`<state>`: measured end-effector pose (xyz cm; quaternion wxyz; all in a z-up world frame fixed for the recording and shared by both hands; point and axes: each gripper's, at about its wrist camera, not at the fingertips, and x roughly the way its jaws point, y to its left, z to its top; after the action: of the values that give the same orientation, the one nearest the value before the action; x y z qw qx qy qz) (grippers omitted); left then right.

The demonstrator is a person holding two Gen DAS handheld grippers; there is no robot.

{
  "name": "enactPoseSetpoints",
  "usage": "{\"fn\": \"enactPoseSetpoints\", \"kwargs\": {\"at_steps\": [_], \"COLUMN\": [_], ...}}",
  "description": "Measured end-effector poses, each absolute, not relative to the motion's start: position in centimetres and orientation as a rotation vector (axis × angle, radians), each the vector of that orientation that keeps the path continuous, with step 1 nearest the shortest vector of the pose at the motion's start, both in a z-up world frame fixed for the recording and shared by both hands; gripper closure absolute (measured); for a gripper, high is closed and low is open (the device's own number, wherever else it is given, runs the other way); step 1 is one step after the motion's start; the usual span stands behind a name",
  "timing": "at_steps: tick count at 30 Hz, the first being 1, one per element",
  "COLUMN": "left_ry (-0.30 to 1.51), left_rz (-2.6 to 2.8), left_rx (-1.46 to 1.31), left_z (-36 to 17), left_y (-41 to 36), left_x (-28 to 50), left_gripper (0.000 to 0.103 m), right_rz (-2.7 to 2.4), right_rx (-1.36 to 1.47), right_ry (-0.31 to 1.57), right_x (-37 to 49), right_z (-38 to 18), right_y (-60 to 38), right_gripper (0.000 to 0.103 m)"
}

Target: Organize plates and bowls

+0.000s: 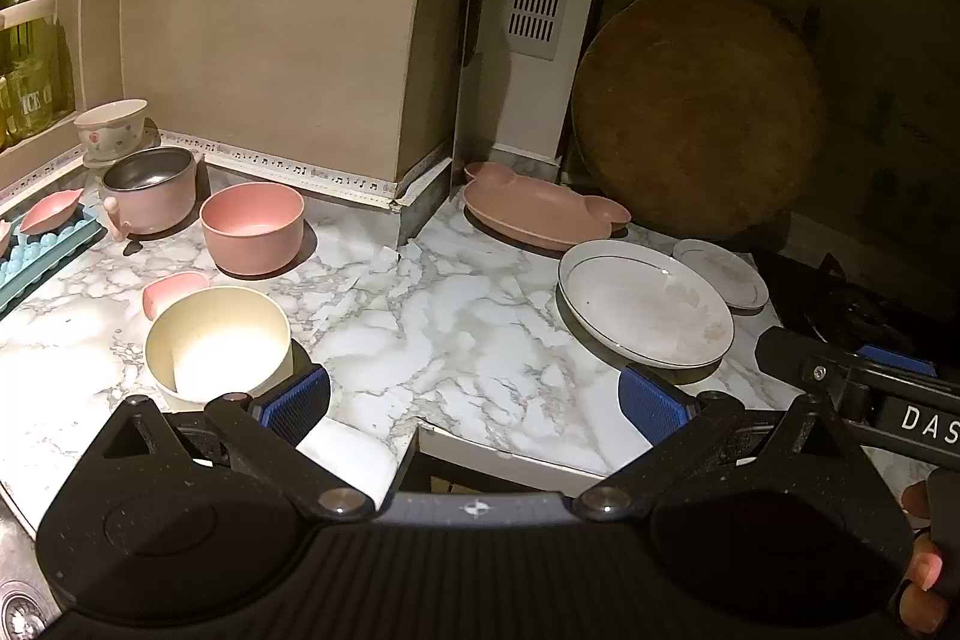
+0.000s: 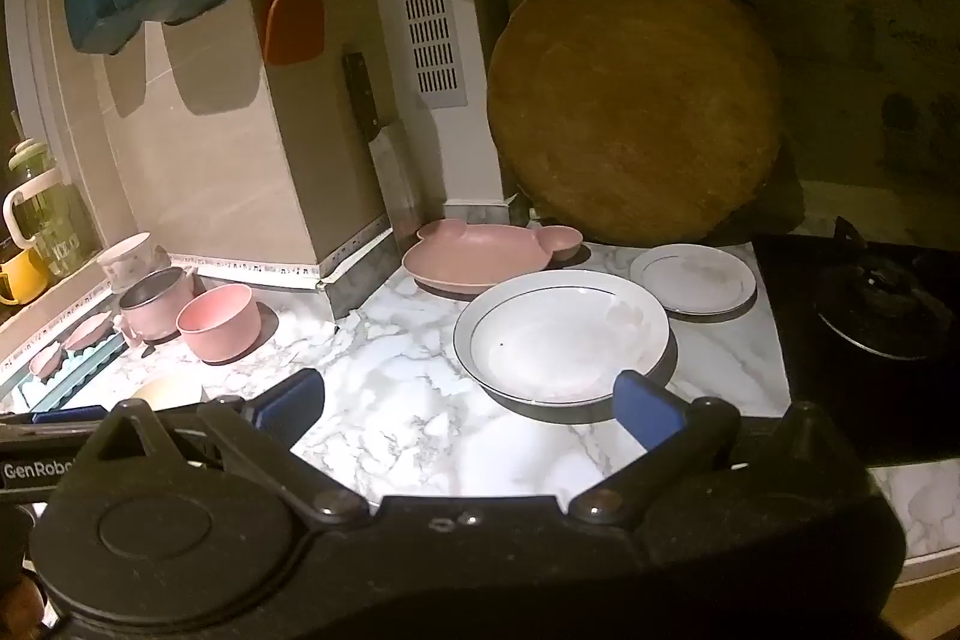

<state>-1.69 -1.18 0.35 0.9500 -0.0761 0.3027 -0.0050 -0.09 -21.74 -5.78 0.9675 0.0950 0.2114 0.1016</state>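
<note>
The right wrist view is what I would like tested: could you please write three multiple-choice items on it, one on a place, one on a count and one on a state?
1. Where is the round wooden board?
A. flat on the counter
B. leaning upright behind the plates
C. in the sink

2. How many white plates lie on the marble counter?
A. two
B. one
C. four

3. How does the right gripper stand?
A. shut on a plate
B. shut on a bowl
C. open, holding nothing

Answers:
1 B: the board stands on edge behind the pink divided plate.
2 A: the large white plate and the small white plate.
3 C: its blue pads are wide apart with bare counter between them.
</note>
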Motion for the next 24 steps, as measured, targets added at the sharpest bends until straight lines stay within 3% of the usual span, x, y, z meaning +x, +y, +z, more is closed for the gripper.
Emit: {"fn": "enactPoseSetpoints", "kwargs": {"at_steps": [24], "left_ry": [0.586], "left_rz": [-0.040], "left_rx": [-0.146], "left_z": [1.0], "left_y": [-1.3], "left_x": [-2.5], "left_gripper": [0.000], "right_rz": [0.182], "right_rx": [0.198], "right_ry": [0.389], "right_x": [-1.4], "right_z": [-5.7], "right_y": [-22.1], "right_gripper": [0.001]}}
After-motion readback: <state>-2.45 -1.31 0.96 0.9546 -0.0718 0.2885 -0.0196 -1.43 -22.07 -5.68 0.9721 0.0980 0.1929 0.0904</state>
